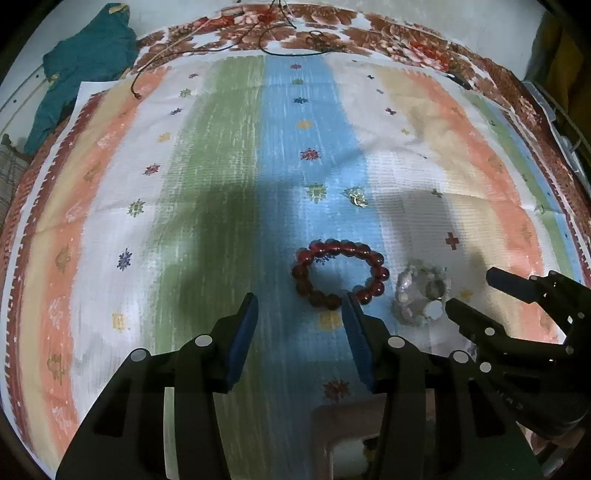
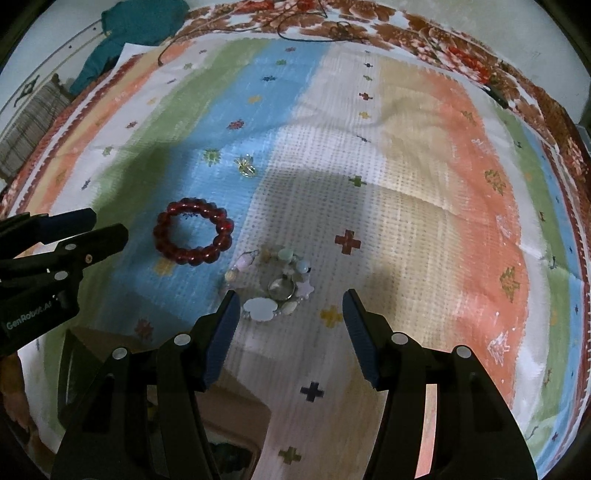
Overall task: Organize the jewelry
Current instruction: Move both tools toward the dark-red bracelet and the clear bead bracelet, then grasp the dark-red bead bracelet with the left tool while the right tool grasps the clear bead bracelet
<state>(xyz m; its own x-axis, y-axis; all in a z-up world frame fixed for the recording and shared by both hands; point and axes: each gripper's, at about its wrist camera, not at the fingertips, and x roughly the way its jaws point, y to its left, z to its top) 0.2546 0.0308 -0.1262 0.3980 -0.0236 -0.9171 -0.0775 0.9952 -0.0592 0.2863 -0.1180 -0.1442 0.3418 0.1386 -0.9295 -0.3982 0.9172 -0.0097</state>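
A red beaded bracelet lies on the striped cloth just ahead of my open, empty left gripper; it also shows in the right wrist view. A pale bracelet of white and pastel beads with a silver ring lies just ahead of my open, empty right gripper; it also shows in the left wrist view. A small gold trinket lies farther out, also in the right wrist view. The right gripper appears in the left wrist view; the left gripper appears in the right wrist view.
The striped cloth covers a floral bedspread. A tan box sits below the grippers, also in the right wrist view. A teal garment lies at the far left. Thin cords lie at the far edge.
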